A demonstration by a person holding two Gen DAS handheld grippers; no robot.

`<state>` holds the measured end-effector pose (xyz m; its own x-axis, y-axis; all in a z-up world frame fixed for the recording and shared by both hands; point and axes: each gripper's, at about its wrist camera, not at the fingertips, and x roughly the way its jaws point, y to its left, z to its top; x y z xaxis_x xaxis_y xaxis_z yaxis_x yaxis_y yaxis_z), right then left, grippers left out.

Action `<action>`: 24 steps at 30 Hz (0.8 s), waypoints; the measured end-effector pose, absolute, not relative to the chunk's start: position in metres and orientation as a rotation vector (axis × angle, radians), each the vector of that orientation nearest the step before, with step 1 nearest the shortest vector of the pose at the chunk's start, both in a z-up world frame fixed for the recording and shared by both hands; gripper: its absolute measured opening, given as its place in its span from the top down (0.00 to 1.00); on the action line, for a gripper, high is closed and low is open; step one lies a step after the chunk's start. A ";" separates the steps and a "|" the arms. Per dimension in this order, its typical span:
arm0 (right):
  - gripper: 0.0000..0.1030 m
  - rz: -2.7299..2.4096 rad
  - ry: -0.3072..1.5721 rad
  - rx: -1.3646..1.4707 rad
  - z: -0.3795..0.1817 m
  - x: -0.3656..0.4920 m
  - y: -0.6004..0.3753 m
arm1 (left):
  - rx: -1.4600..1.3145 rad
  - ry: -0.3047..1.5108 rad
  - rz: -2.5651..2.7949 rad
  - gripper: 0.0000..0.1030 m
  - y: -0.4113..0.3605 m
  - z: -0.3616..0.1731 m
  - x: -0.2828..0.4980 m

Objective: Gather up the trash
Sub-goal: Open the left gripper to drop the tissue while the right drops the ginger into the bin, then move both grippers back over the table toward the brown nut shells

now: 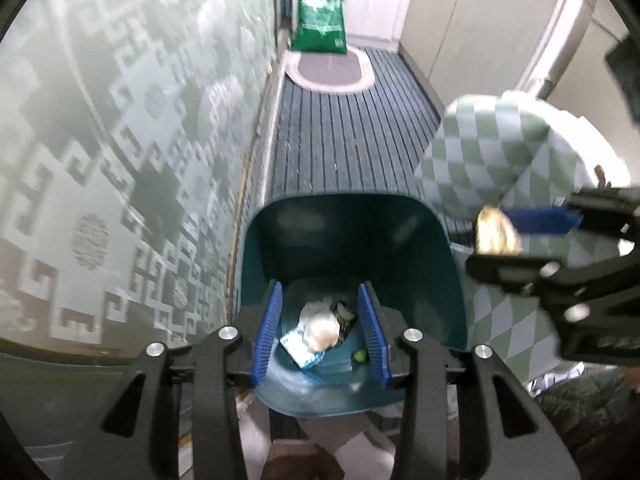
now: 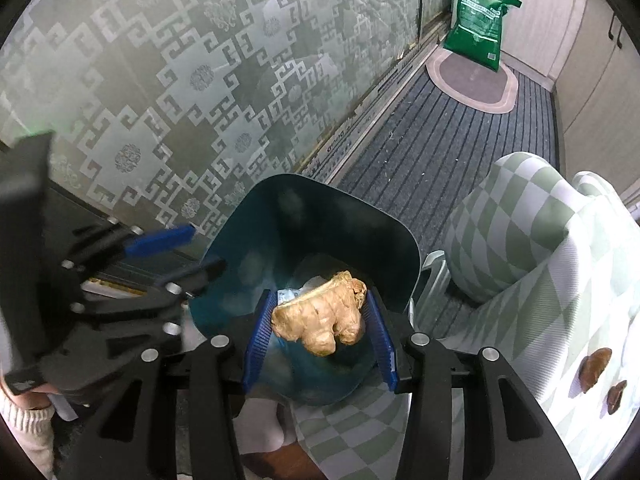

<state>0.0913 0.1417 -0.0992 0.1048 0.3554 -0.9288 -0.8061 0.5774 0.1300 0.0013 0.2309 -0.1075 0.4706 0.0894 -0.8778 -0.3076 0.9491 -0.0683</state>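
A dark teal trash bin (image 1: 352, 232) stands on the floor by the patterned wall; it also shows in the right wrist view (image 2: 304, 216). Inside lie crumpled wrappers and paper (image 1: 320, 330). My left gripper (image 1: 320, 332) is open, its blue pads over the bin's mouth, holding nothing. My right gripper (image 2: 320, 322) is shut on a piece of ginger root (image 2: 324, 314) and holds it above the bin opening. In the left wrist view the right gripper (image 1: 504, 236) comes in from the right with the ginger (image 1: 496, 234).
A checked green and white cloth (image 2: 520, 248) covers a table edge and chair to the right, with brown scraps (image 2: 596, 364) on it. A striped grey mat (image 1: 344, 136) runs down the floor to an oval rug (image 1: 328, 68) and a green bag (image 1: 320, 14). Cabinets (image 1: 480, 20) stand at the right.
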 end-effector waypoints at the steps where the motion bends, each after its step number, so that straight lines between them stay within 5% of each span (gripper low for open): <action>1: 0.54 0.900 1.179 -0.469 -0.100 0.092 0.142 | -0.242 1.033 0.251 0.57 0.233 -0.102 0.000; 14: 0.54 0.922 1.171 -0.459 -0.100 0.090 0.142 | -0.302 0.753 0.257 0.51 0.224 -0.032 -0.011; 24: 0.43 0.972 1.023 -0.350 -0.053 0.091 0.122 | -0.291 0.573 0.242 0.39 0.204 0.013 -0.025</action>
<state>0.0909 0.1218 -0.0530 0.1679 0.5147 -0.8408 -0.8138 0.5537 0.1764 -0.0251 0.2041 0.0132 0.8141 0.1434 -0.5628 -0.3038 0.9310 -0.2023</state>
